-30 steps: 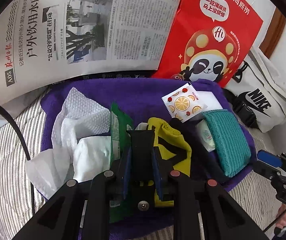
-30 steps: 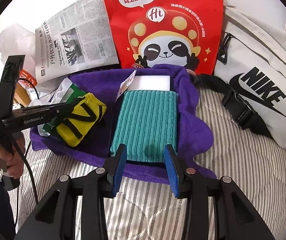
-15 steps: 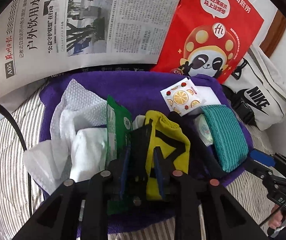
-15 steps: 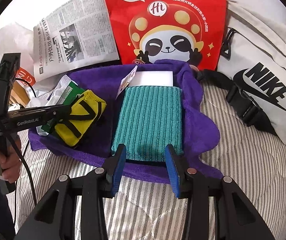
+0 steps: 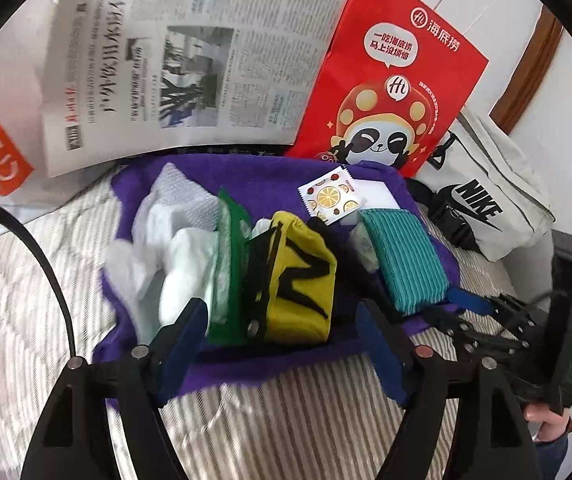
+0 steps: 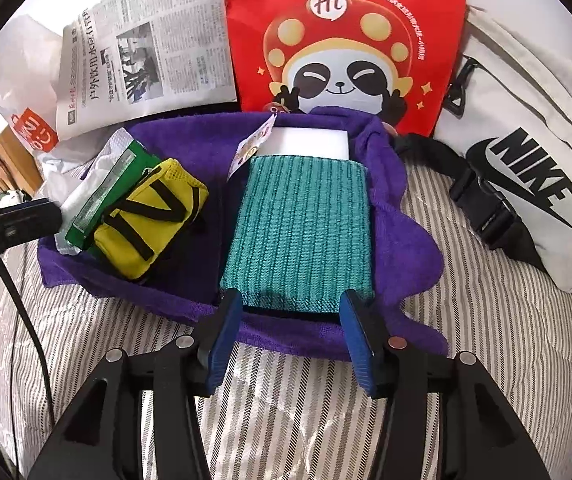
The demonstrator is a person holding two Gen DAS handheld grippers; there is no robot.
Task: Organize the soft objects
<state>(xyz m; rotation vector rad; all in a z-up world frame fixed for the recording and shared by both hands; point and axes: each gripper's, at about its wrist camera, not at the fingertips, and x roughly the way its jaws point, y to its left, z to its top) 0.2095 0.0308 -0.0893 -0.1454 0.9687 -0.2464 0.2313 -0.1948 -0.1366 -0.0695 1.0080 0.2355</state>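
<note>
My left gripper [image 5: 282, 320] has just opened wide and holds nothing; the yellow pouch [image 5: 300, 276] lies free on the purple towel [image 5: 278, 360]. My right gripper [image 6: 288, 320] is opening too, its pads beside the teal cloth's [image 6: 298, 232] near edge. Striped bed [image 6: 286, 420] in front is bare.

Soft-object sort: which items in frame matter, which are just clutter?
In play: yellow pouch, teal cloth, white wipes, green packet, all on purple towel.
Clutter: newspaper, red panda bag, Nike bag.
</note>
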